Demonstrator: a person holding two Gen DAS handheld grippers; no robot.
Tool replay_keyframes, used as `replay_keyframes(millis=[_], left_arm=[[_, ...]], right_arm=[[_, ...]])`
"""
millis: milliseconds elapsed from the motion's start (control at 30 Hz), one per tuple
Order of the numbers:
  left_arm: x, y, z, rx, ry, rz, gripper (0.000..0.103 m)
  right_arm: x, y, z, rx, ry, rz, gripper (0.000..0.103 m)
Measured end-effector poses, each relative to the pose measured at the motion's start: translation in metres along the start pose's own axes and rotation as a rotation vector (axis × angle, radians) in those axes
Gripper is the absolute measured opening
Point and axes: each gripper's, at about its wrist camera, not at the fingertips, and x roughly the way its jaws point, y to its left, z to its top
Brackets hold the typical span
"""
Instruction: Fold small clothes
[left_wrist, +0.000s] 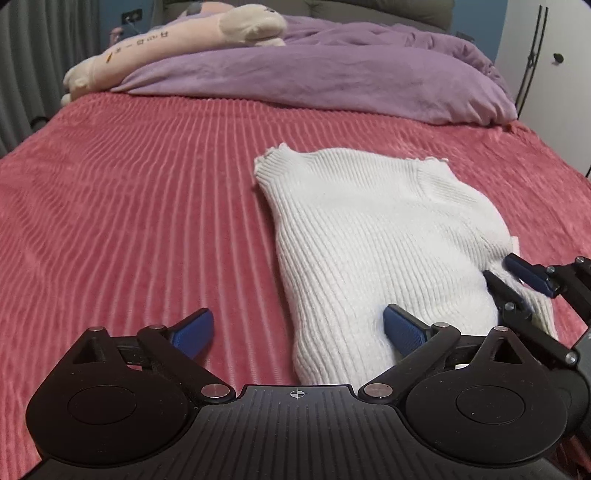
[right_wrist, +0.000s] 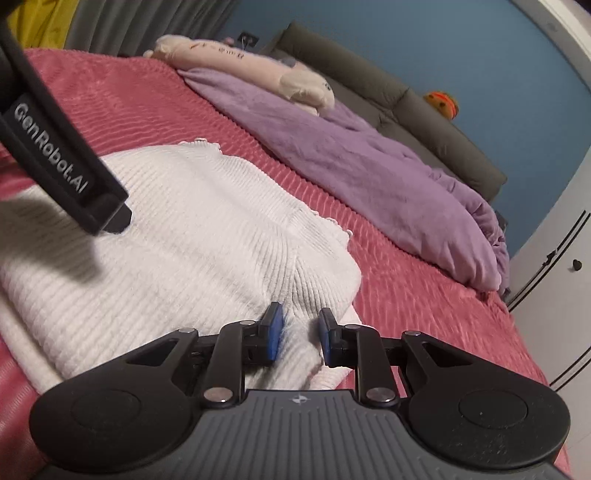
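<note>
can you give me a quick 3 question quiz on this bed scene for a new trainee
1. True or false: the left gripper is clamped shut on the sweater.
2. What lies nearest the sweater's far edge? A) a purple duvet B) a laptop C) a stack of books
3. Fill in: the right gripper has white knit between its ____ pads.

Key:
1. False; its jaws are spread wide, one pad over the red blanket, one at the sweater's near edge.
2. A
3. blue; whether they grip it yet cannot be told.
</note>
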Motion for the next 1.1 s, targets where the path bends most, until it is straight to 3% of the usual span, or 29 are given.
replay_keyframes(millis=[100,167,233,300,367,533,633,700,767,800,867,933,1100], left_arm=[[-0.022,0.008,0.016,-0.013,-0.076,0.000,0.094],[-0.026,0.006,0.030,-0.006,-0.140,0.035,0.095],[-0.008,0.000,0.044,0.044,-0.097,0.067,0.095],[0.014,-0.005,0.048,0.074,-0.059,0.098,0.096],[0.032,-0.006,0.047,0.069,-0.021,0.083,0.098],[0.051,-0.007,0.035,0.066,-0.065,0.111,0.103],[0.034,-0.001,0.034,0.028,-0.050,0.098,0.103],[0.011,0.005,0.031,0.022,-0.051,0.082,0.103],[-0.017,0.007,0.019,0.022,-0.054,0.071,0.103],[-0.032,0.008,0.010,0.019,-0.058,0.062,0.103],[-0.054,0.008,-0.006,-0.004,-0.050,0.065,0.103],[-0.072,0.008,-0.023,-0.048,-0.035,0.091,0.103],[-0.095,0.008,-0.044,-0.078,0.077,0.069,0.103]], right_arm=[[-0.008,-0.013,0.014,0.034,-0.001,0.033,0.020],[-0.019,-0.025,0.027,0.098,-0.069,0.003,0.020],[-0.010,-0.023,0.038,0.076,-0.077,-0.020,0.020],[0.013,-0.017,0.042,0.029,-0.031,-0.001,0.020],[0.036,-0.009,0.032,-0.030,0.021,-0.035,0.019],[0.051,-0.009,0.022,0.008,0.030,-0.019,0.015],[0.049,-0.013,0.024,0.005,0.037,-0.009,0.016],[0.037,-0.020,0.028,0.017,0.047,-0.014,0.025],[0.012,-0.028,0.029,0.077,0.069,-0.061,0.064],[-0.005,-0.032,0.027,0.136,0.082,-0.079,0.070],[-0.039,-0.040,0.021,0.268,0.128,-0.015,0.091],[-0.064,-0.040,0.011,0.383,0.203,0.065,0.099],[-0.101,-0.035,-0.010,0.518,0.406,0.156,0.099]])
